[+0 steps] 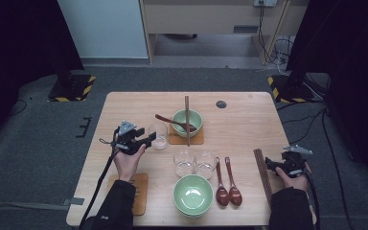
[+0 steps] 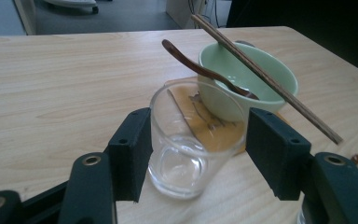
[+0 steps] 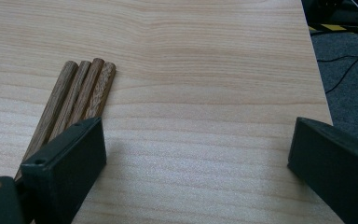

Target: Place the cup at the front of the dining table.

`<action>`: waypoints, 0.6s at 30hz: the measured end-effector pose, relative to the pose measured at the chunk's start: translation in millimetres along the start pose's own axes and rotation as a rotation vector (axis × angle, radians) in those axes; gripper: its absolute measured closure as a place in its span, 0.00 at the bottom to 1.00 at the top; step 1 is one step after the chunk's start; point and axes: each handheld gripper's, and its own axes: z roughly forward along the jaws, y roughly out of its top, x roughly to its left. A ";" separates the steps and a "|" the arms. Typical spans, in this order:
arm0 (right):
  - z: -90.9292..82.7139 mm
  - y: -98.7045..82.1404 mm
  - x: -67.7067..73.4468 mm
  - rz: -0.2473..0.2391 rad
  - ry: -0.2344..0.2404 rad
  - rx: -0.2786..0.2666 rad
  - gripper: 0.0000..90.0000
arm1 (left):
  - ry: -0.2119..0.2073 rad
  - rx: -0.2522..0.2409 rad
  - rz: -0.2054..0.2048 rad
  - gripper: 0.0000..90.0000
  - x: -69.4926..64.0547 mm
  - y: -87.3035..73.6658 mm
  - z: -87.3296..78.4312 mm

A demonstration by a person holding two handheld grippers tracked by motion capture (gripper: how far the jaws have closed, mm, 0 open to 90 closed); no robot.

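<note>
The left gripper [image 2: 193, 156] stands around a glass [image 2: 193, 140], its jaws set wider than the glass, with a narrow gap on the right side. Directly beyond, the far bowl [image 2: 247, 79] on its mat [image 2: 214, 130], with a spoon [image 2: 200, 70] and chopsticks [image 2: 265, 79] laid across it, blocks forward travel. Bare table [image 1: 124, 108] lies open to the left. The right gripper [image 3: 196, 158] has open wood between its jaws; a bundle of chopsticks [image 3: 77, 95] lies by one jaw.

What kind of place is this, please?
Probably a recording lab, not a home: a table laid with a green bowl and glass, hazard-striped stand bases, loose cables, grey carpet.
</note>
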 end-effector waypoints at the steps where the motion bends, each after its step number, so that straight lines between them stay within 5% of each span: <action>1: 0.0 0.0 0.0 0.000 0.000 0.000 0.05 | 0.000 0.000 0.000 0.44 0.0 0.0 0.0; 11: 0.0 0.0 0.0 0.000 0.000 0.000 0.05 | -0.047 0.003 0.074 0.32 -4.7 -19.5 -35.5; 18: 0.0 0.0 0.0 0.000 0.000 0.000 0.05 | -0.006 0.011 0.076 0.26 8.0 -33.1 -50.7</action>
